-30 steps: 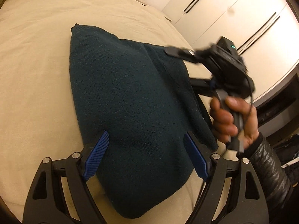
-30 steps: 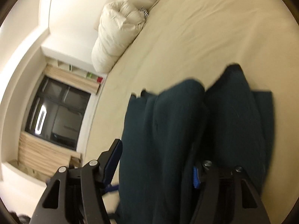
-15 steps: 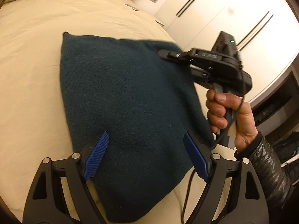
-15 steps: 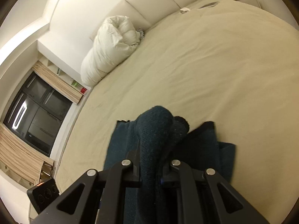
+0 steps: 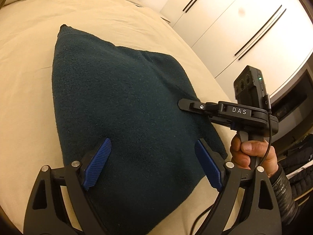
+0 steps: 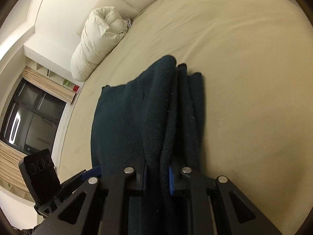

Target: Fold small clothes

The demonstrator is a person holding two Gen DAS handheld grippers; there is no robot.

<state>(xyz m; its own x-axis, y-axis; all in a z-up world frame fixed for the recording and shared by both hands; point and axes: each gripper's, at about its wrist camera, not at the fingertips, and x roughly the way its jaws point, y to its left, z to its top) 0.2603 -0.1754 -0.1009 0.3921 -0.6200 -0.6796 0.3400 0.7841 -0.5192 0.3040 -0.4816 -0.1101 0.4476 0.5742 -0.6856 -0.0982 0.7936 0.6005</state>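
A dark teal knitted garment (image 5: 121, 101) lies folded on the beige bed (image 5: 29, 58). My left gripper (image 5: 152, 143) hovers over its near part; its jaws are opening, and the blue pads (image 5: 99, 156) press on nothing. My right gripper (image 5: 182, 104), held by a hand (image 5: 248, 152), comes in from the right onto the garment's right edge. In the right wrist view this right gripper (image 6: 157, 178) is shut on a thick fold of the garment (image 6: 127, 121), which runs away from the jaws in several layers. Part of the left gripper (image 6: 84, 174) shows at the lower left.
The bed (image 6: 244, 78) spreads wide to the left and beyond the garment. A white rolled duvet (image 6: 97, 39) lies by the headboard. White wardrobe doors (image 5: 234, 19) stand along the bed's right side. A dark window (image 6: 29, 121) is at the far side.
The right gripper went from open around the cloth to shut on a fold, then moved along the garment's right edge towards me. The garment's far edge has shifted. The left gripper stayed over the near part.
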